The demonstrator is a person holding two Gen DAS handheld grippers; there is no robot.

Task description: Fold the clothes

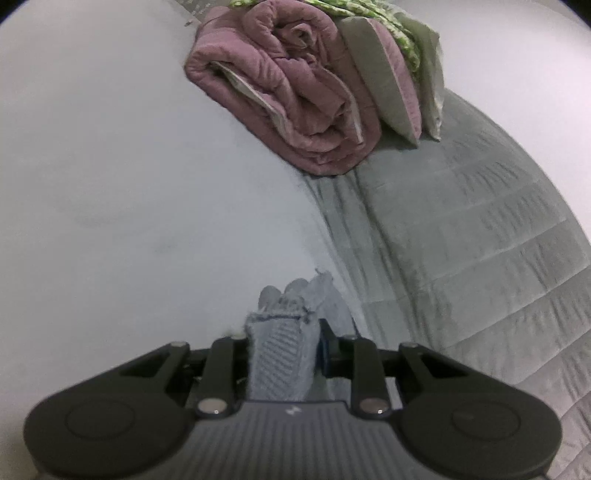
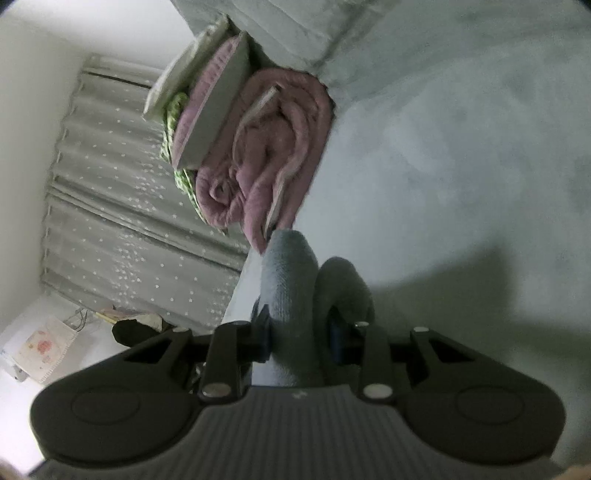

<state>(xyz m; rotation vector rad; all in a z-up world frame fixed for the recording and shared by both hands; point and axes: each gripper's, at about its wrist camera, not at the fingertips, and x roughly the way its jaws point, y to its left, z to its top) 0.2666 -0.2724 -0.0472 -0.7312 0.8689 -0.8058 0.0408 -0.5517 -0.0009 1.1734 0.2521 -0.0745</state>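
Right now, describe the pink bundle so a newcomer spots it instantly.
Find the grey quilted bedspread against the white wall. At its far end lies the rolled mauve-pink fleece blanket, thick and ribbed, unlike the flat grey cushion and green patterned cloth beside it.

The fingertips of the left gripper (image 1: 282, 334) are buried under a frayed pale-blue garment (image 1: 282, 354), and its far end is smeared by blur. In the right wrist view, the fingers of the right gripper (image 2: 301, 332) are largely covered by grey-blue cloth (image 2: 291, 295). A green patterned fabric (image 1: 369, 18) is cut off by the top edge. Small clutter by the curtain (image 2: 136, 325) is too dark and small to be identified.
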